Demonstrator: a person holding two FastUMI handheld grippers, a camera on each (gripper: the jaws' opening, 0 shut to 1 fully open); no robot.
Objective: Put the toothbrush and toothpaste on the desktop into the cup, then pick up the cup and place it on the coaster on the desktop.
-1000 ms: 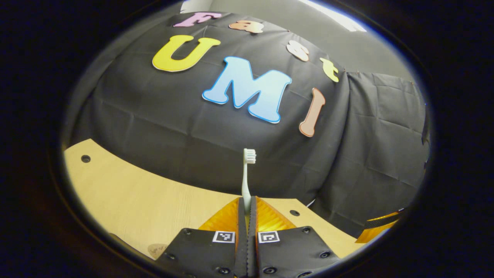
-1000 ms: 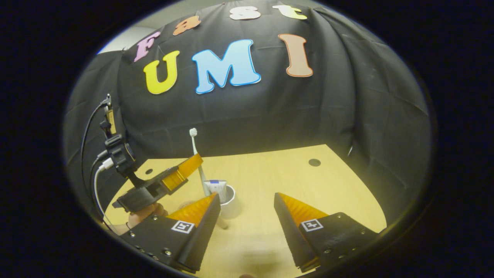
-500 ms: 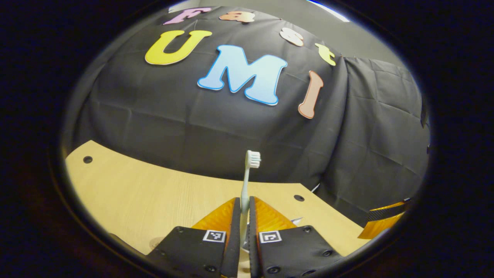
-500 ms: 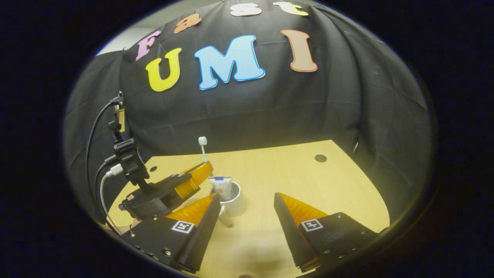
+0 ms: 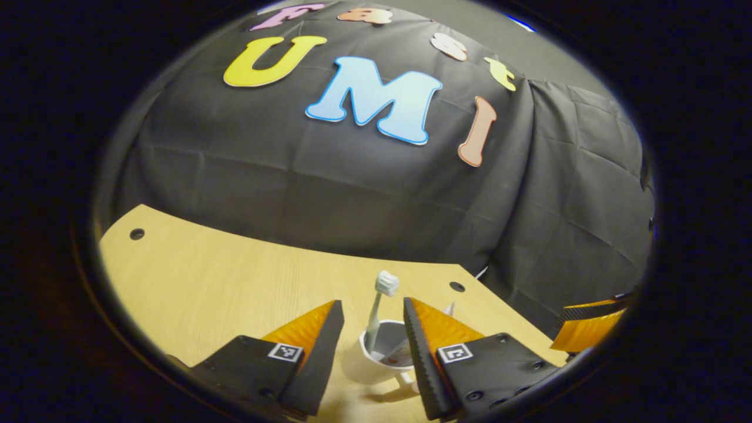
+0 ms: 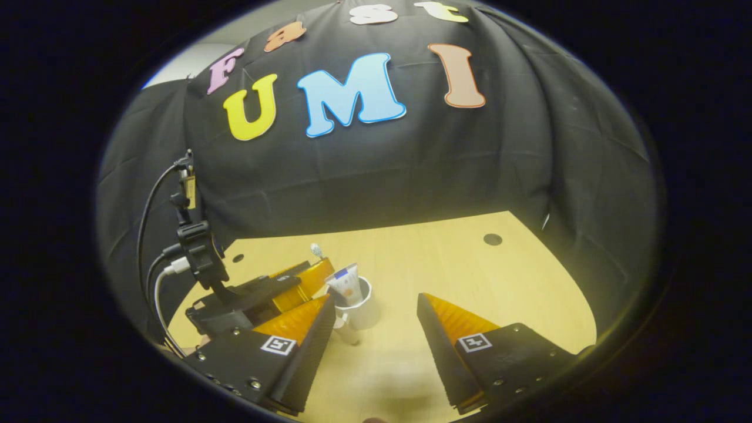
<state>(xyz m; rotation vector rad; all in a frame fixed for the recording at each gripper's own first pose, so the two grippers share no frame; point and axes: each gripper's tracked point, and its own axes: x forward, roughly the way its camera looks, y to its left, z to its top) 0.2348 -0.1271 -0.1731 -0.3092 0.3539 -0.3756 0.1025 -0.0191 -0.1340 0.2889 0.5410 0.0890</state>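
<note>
Toothbrush point(image 5: 376, 314) standing head-up in the white cup point(image 5: 376, 359), its bristles above the rim and its handle leaning against the cup's near-left wall — that is what the left gripper view shows between the fingers of the left gripper point(image 5: 368, 329). Those fingers are spread wide, one on each side of the cup, and neither touches the brush or the cup as far as can be seen; the claw holds nothing. Inside the cup, to the right of the brush, part of the toothpaste point(image 5: 401, 354) shows against the grey inner wall. The cup sits on the pale wooden desktop point(image 5: 223, 288), which has small round holes near its edges, and the cup's handle pokes out toward the lower right. In the right gripper view the right gripper point(image 6: 376, 311) is also wide open and empty, its fingers low over the desktop point(image 6: 470, 276) and apart from everything. Ahead of its left finger stands the cup point(image 6: 363, 305) with the toothpaste point(image 6: 346, 282) upright in it, its end above the rim, and the toothbrush point(image 6: 317, 251) head just visible behind. The left gripper point(image 6: 294, 282) appears there too, close beside the cup on its left — with cables trailing up from its body. The coaster cannot be made out.
</note>
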